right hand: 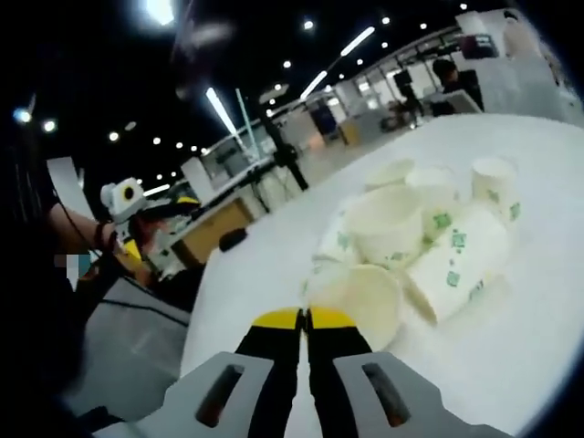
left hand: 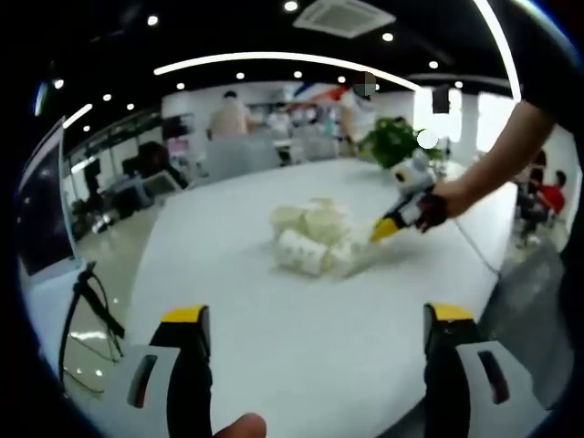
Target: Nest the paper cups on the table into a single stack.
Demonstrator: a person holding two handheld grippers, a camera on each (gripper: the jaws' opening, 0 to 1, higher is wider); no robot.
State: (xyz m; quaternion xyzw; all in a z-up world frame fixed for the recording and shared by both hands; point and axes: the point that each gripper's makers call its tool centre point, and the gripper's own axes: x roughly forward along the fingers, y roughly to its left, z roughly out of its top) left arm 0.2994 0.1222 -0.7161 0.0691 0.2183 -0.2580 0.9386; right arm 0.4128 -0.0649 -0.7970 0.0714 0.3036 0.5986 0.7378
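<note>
Cups point(right hand: 411, 242) heaped on white table point(left hand: 274, 328) (some tipped over) | left claw point(left hand: 315, 328) jaws apart, well short | right claw point(right hand: 305, 319) jaws together beside nearest cup.

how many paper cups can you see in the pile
6 at least: one lying nearest the right gripper, mouth toward it, a green-printed one on its side, one centre, two behind, one upright far right. Others may be hidden.
</note>
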